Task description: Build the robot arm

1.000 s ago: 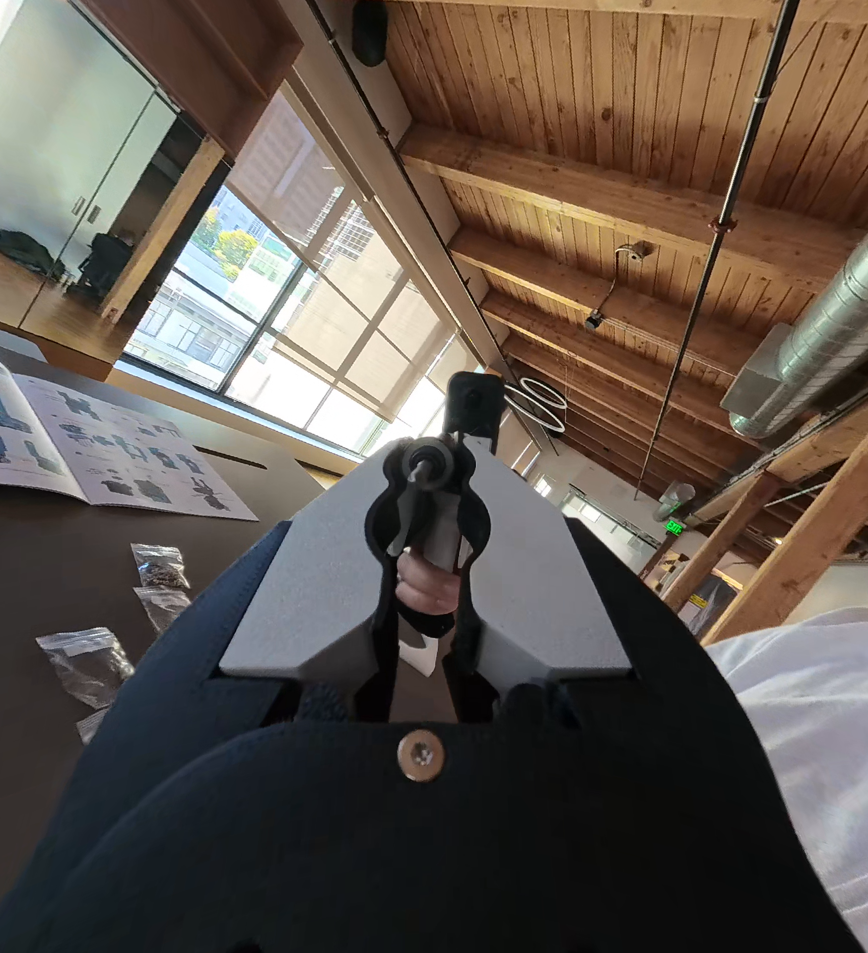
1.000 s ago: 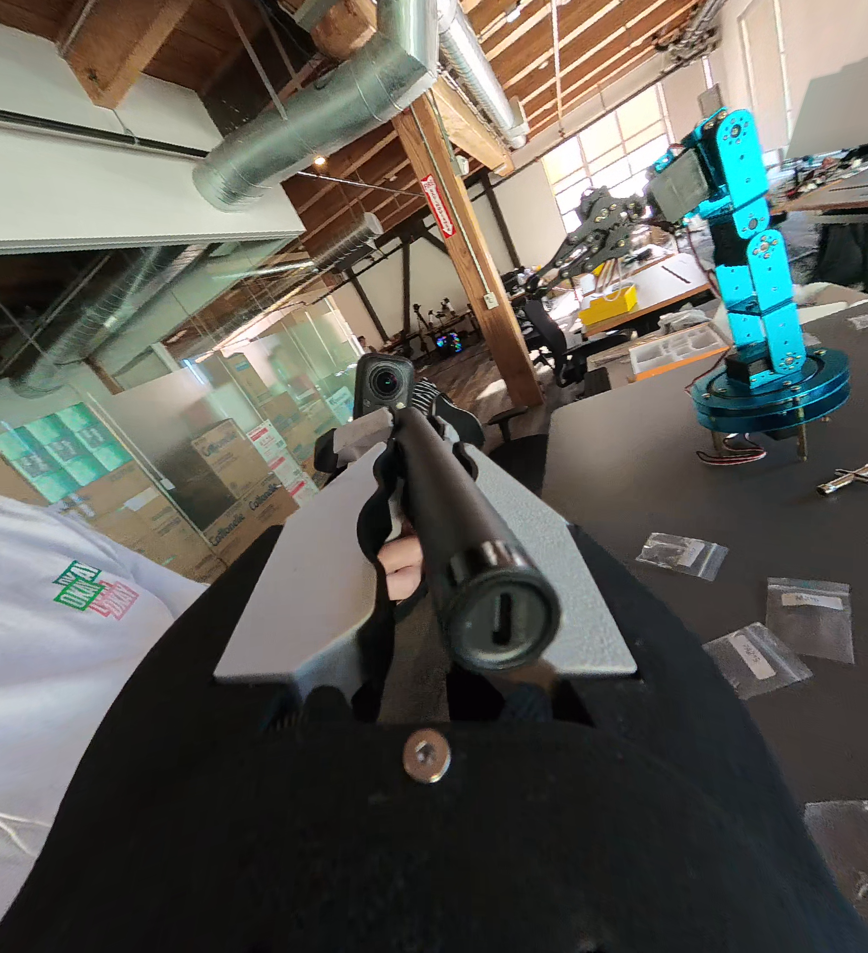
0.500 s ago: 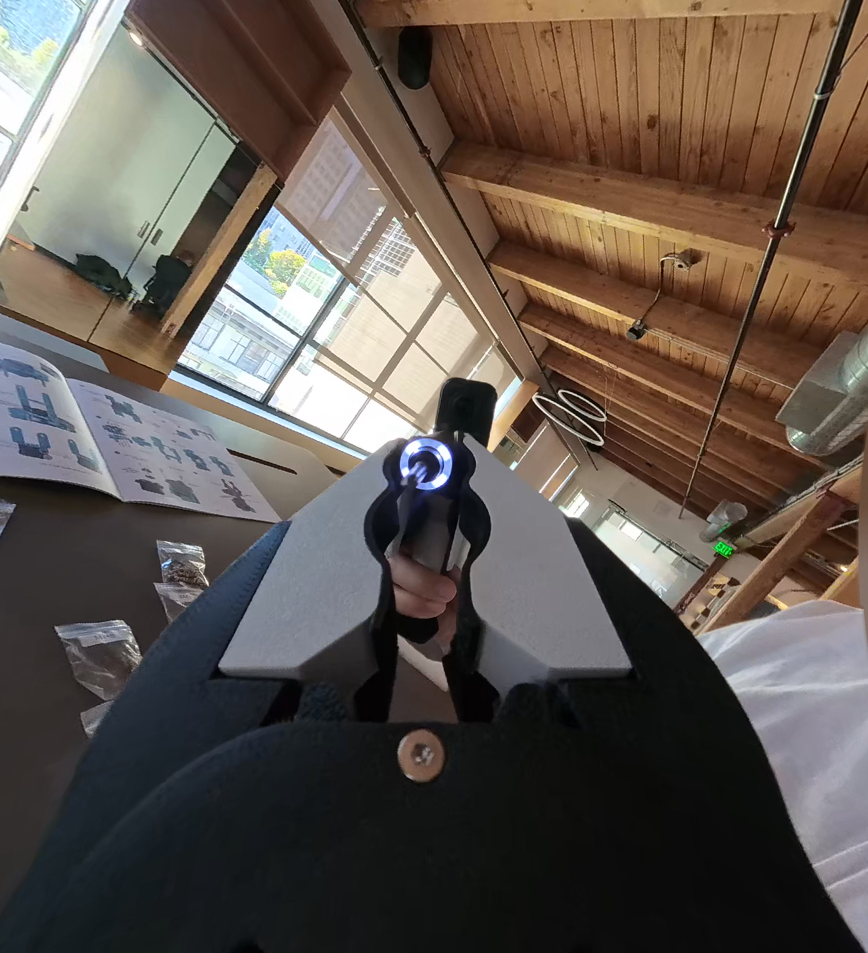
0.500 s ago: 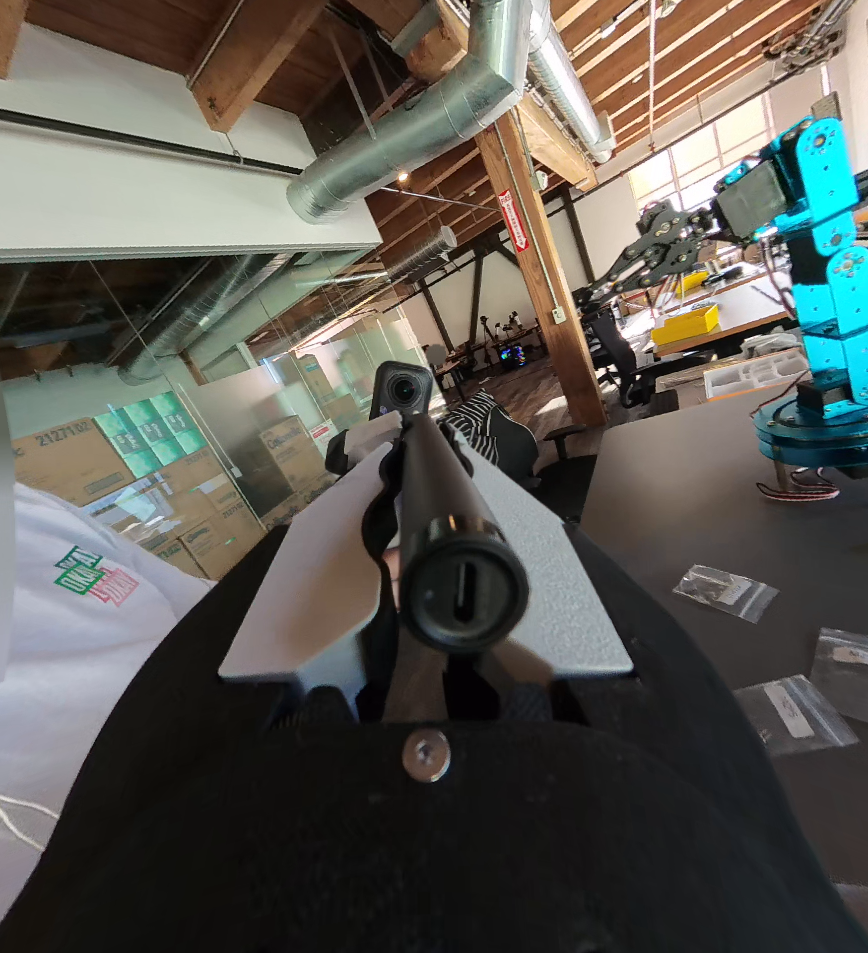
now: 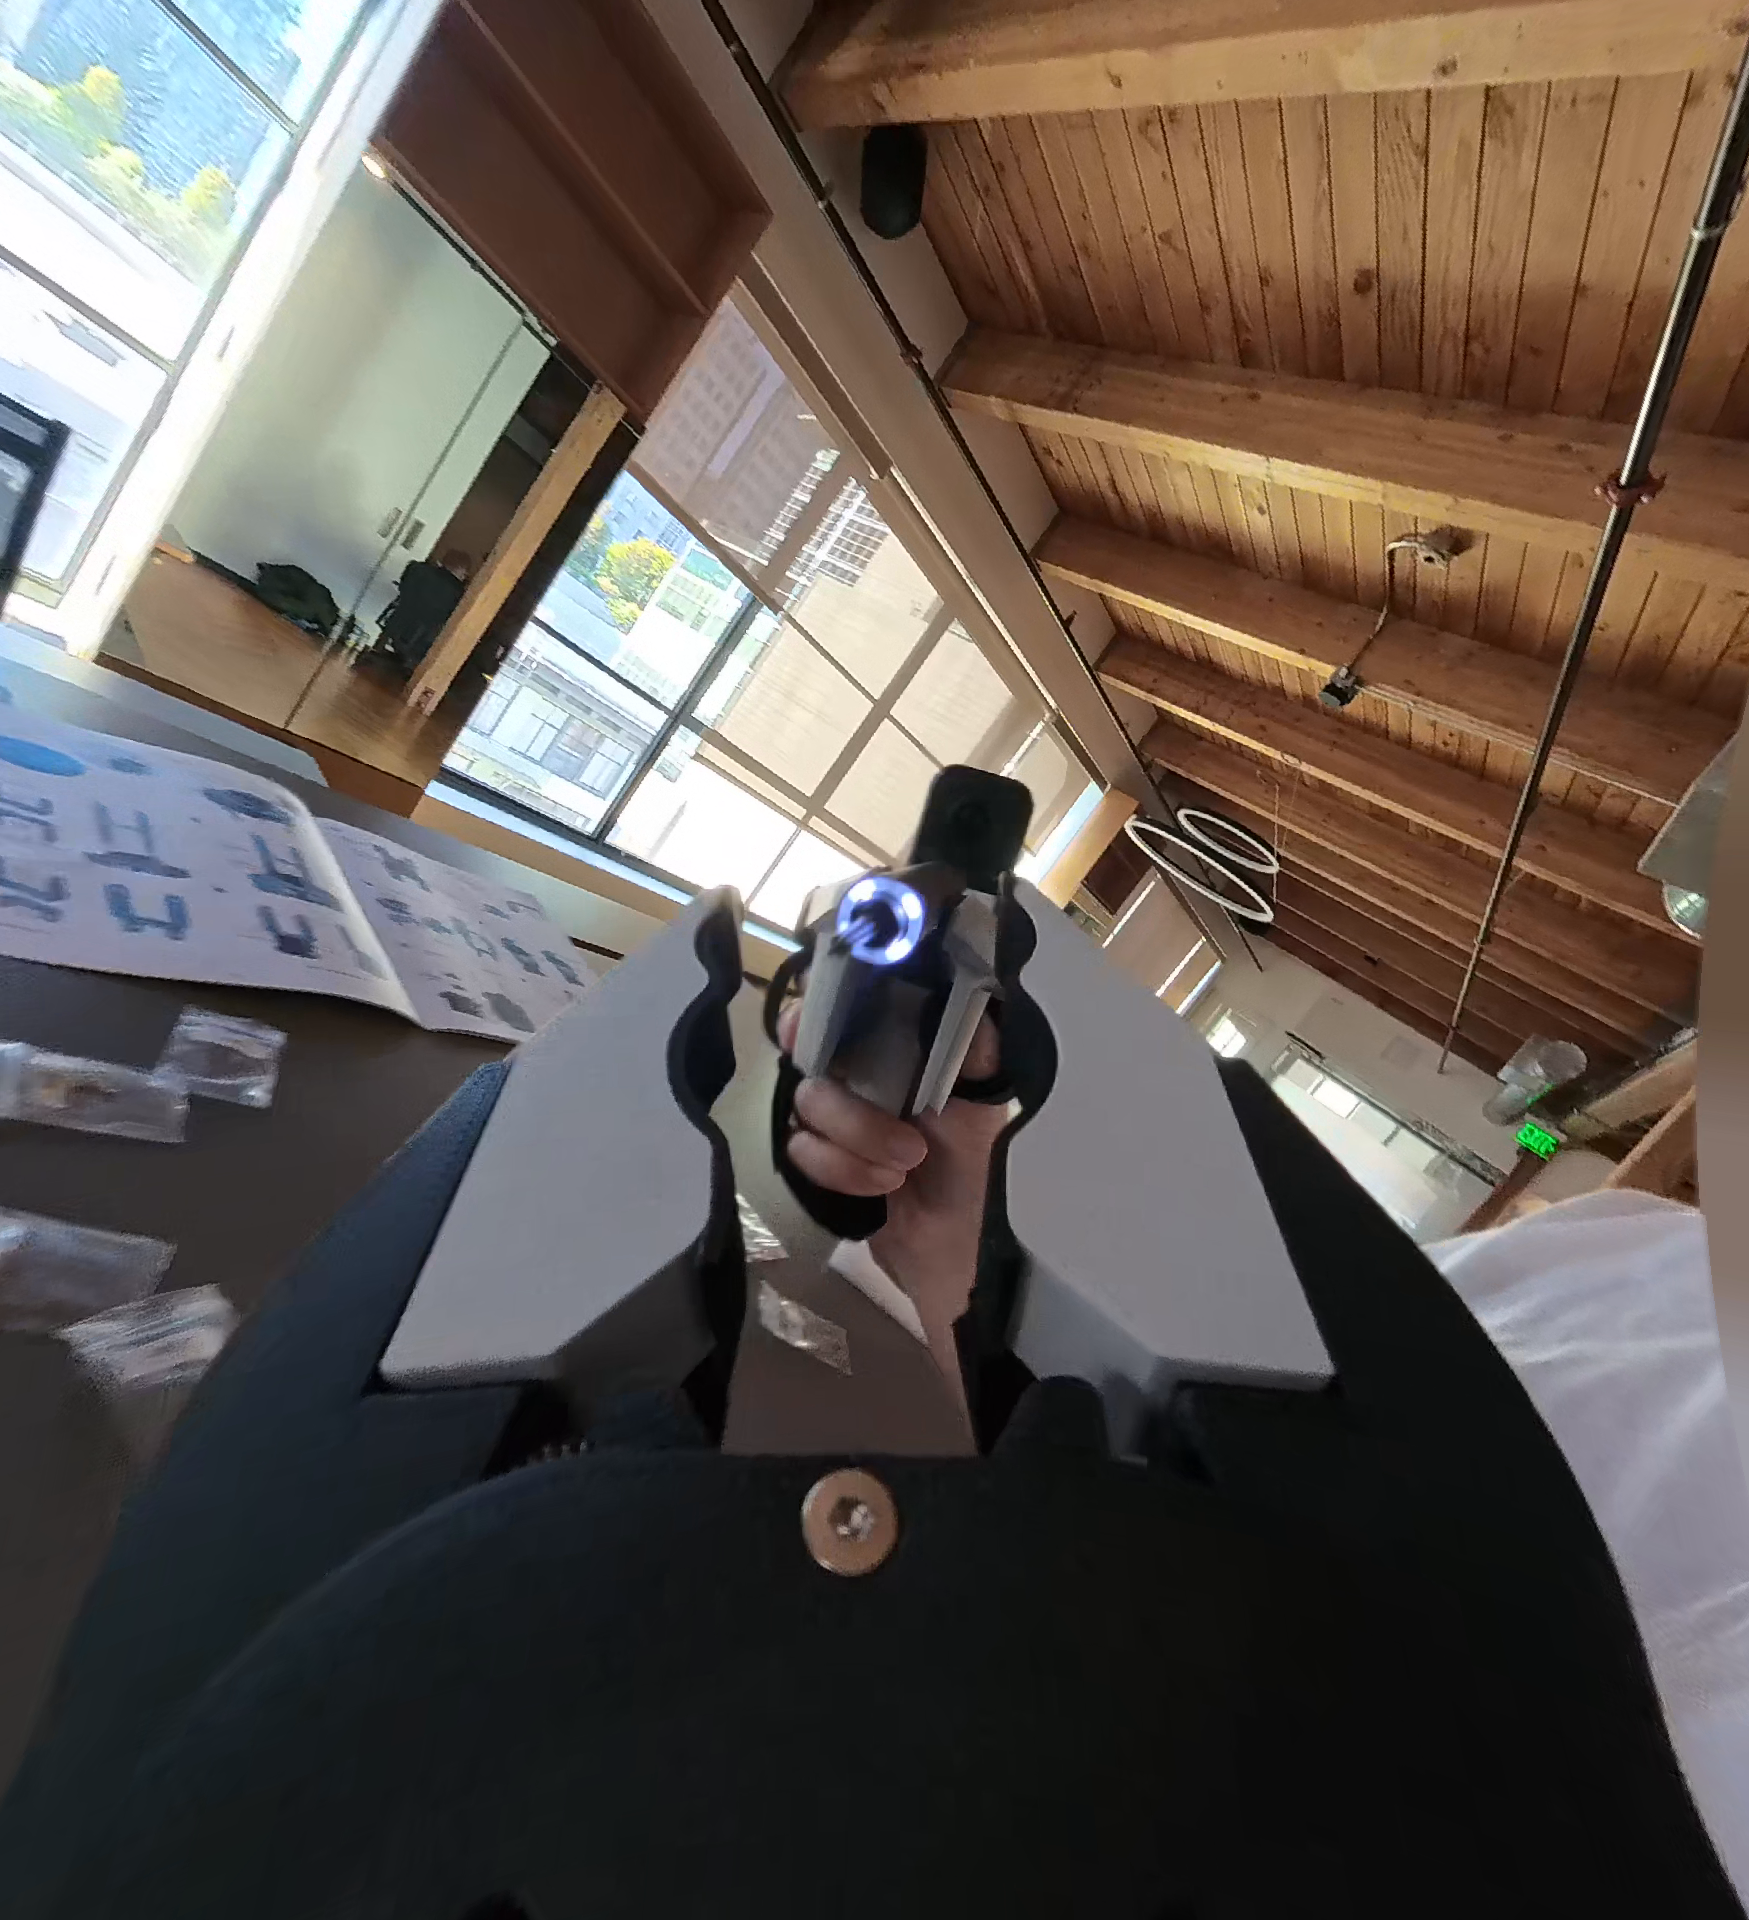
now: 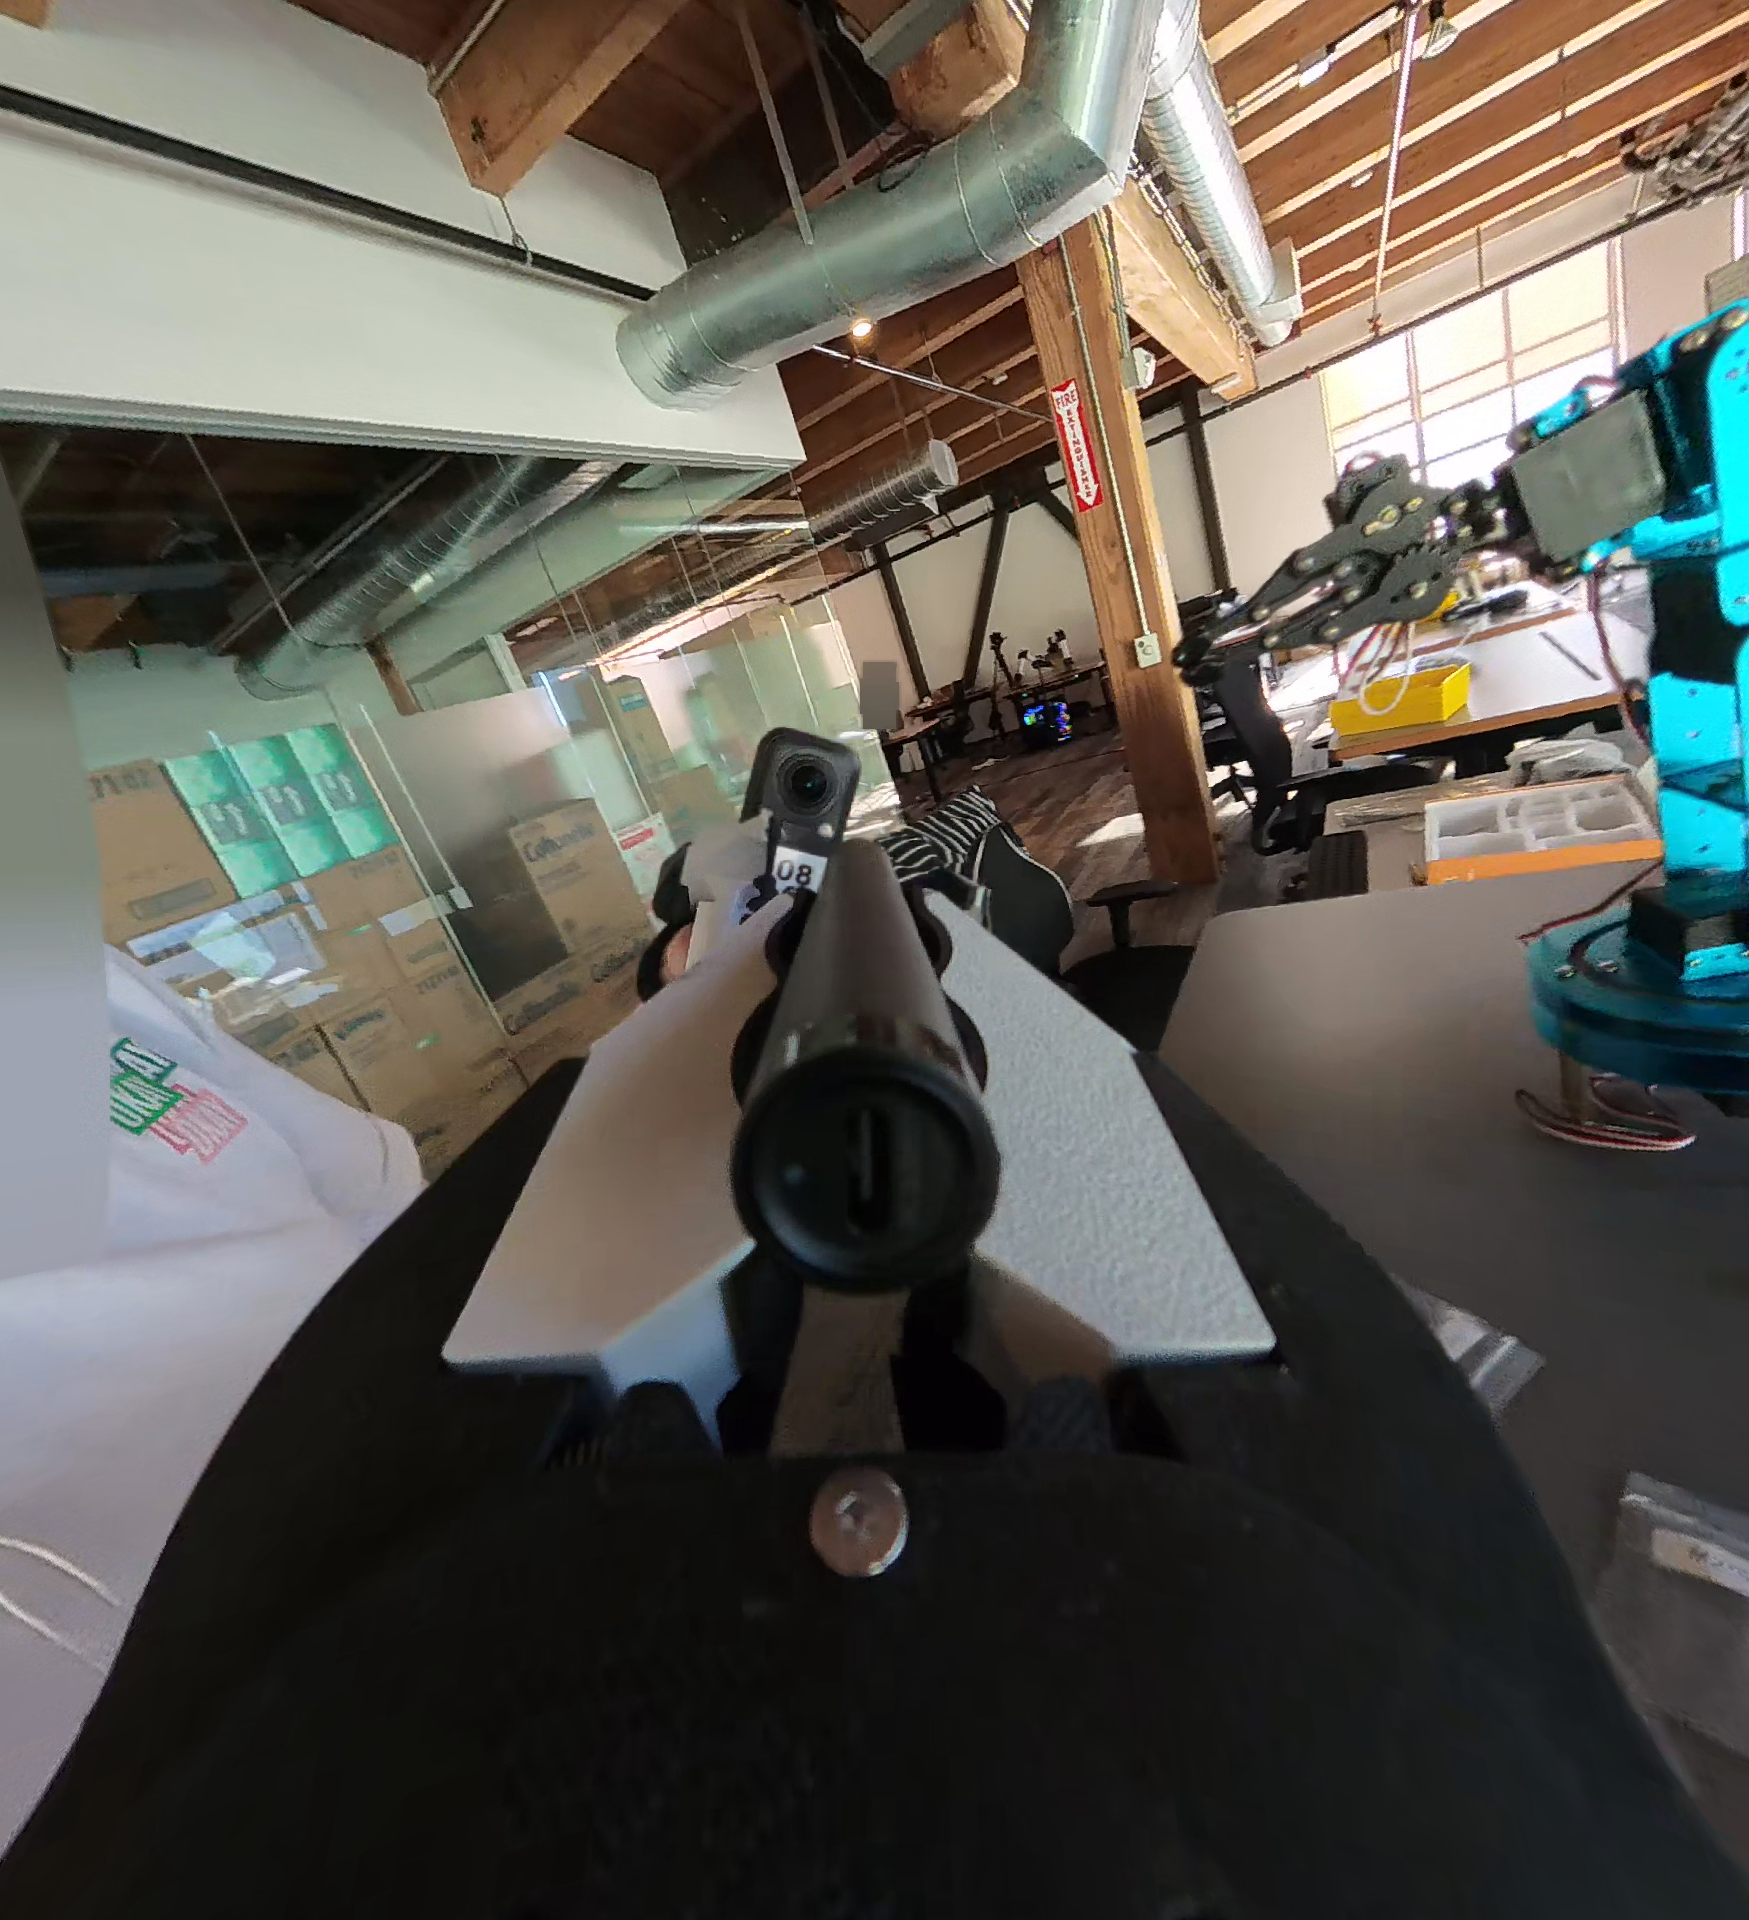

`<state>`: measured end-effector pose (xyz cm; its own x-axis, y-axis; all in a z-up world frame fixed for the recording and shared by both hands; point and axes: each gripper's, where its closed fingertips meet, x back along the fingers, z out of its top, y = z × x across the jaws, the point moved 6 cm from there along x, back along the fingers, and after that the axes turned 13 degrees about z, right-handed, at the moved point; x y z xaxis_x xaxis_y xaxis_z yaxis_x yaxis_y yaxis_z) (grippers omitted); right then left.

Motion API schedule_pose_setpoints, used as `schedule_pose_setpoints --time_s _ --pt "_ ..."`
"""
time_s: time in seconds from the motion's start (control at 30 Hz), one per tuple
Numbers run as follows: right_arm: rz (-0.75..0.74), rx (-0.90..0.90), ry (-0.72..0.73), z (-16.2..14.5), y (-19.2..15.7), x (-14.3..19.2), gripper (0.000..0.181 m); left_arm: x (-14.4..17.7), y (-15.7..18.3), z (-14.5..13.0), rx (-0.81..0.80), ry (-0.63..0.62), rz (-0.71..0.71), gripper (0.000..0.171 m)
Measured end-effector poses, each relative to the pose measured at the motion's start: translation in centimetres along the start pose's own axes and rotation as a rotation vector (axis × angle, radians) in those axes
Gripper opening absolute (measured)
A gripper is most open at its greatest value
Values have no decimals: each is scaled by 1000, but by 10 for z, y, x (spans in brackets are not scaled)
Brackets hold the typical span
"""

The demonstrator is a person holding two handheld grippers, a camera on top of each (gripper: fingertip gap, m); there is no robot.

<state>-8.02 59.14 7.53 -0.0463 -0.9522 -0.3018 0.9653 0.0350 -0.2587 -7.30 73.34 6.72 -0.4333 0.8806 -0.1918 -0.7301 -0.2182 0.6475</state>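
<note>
My right gripper (image 6: 854,935) is shut on a black pen-shaped power tool (image 6: 862,1164), whose rear cap faces the camera. In the left wrist view the tool's front end (image 5: 880,925) points at me with a lit blue ring. A hand (image 5: 849,1143) grips the right gripper behind it. My left gripper (image 5: 870,987) is open, and the tool's lit tip stands in the gap between its fingertips; I cannot tell whether they touch. The left gripper's camera (image 6: 802,790) shows just beyond the tool in the right wrist view.
A dark table (image 5: 18,1455) carries an open instruction booklet (image 5: 226,883) and several small plastic bags (image 5: 70,1081). A blue robot arm (image 6: 1743,727) stands on the table at the right, with more bags (image 6: 1743,1600) near it. A person's white shirt (image 5: 1628,1455) is close. My left and right fingertips are right by each other.
My left gripper's jaws have spread apart around the tool's tip. The tip's blue ring came on after the first frame. Both views have swung a little.
</note>
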Motion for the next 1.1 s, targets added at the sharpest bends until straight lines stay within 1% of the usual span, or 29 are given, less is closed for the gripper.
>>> schedule_pose_setpoints --time_s 0.07,0.2,0.3,0.4,0.5,0.6,0.7,0.8,0.87,0.93,1.0,1.1 --pt "-32 43 -14 5 11 -6 14 22 -21 14 -7 20 38 49" --pt "-102 153 -17 18 34 -16 15 69 -71 46 -55 57 152 46" --pt "-156 206 46 30 53 -20 15 93 -110 77 -82 49 209 42" --pt "-176 226 136 39 71 -21 15 105 -142 112 -122 24 231 42" --pt "-219 259 175 43 89 -22 15 106 -161 146 -175 12 217 42" --pt "-245 256 221 43 100 -26 16 101 -172 173 -209 -3 200 41" --pt "-261 265 165 35 112 -35 16 94 -176 192 -227 -21 181 42" --pt "-295 296 119 30 127 -44 16 86 -170 205 -252 -13 159 43" --pt "-299 310 113 26 137 -51 16 75 -163 209 -280 -8 164 49" --pt "-305 314 133 22 148 -56 16 64 -159 209 -298 -15 179 57" --pt "-321 304 164 19 160 -57 16 54 -155 213 -305 -27 174 58" --pt "-329 264 227 19 174 -54 16 46 -154 235 -394 -24 208 61"
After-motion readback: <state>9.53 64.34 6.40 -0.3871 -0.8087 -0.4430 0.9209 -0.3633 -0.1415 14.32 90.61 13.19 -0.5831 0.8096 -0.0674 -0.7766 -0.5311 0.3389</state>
